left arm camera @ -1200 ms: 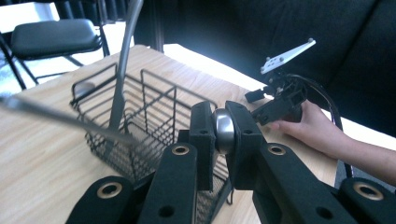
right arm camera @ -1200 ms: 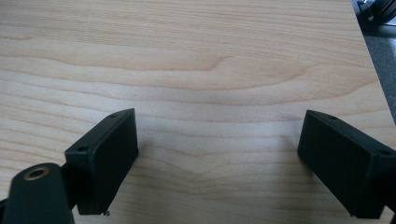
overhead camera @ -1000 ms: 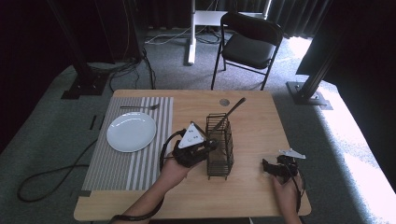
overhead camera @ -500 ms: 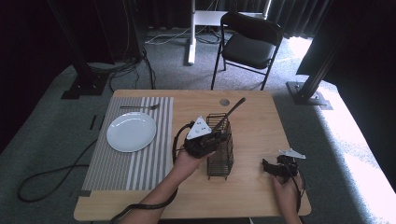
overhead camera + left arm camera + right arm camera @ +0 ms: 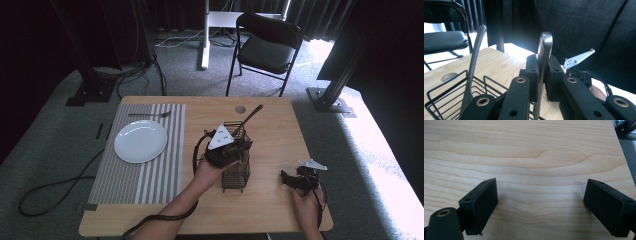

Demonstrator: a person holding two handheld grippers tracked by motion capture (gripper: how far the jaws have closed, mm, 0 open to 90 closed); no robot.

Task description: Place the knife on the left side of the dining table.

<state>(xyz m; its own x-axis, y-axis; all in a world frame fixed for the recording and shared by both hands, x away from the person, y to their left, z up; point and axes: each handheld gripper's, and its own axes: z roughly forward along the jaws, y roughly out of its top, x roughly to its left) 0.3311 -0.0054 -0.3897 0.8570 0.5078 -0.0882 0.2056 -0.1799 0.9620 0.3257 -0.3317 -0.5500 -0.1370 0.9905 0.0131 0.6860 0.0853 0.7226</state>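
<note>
A white plate and a fork rest on a striped placemat, well left of the left gripper. That gripper has travelled from the near side of the black wire cutlery caddy to over its top. Its jaws are clamped on a flat metal utensil handle, which stands upright between the pads above the caddy. Beside it a second handle leans out of the caddy. This suggests the held utensil is being lifted out or lowered in; which one cannot be told. To the right, the right gripper has stayed put on the wooden table, jaws wide apart and empty.
</note>
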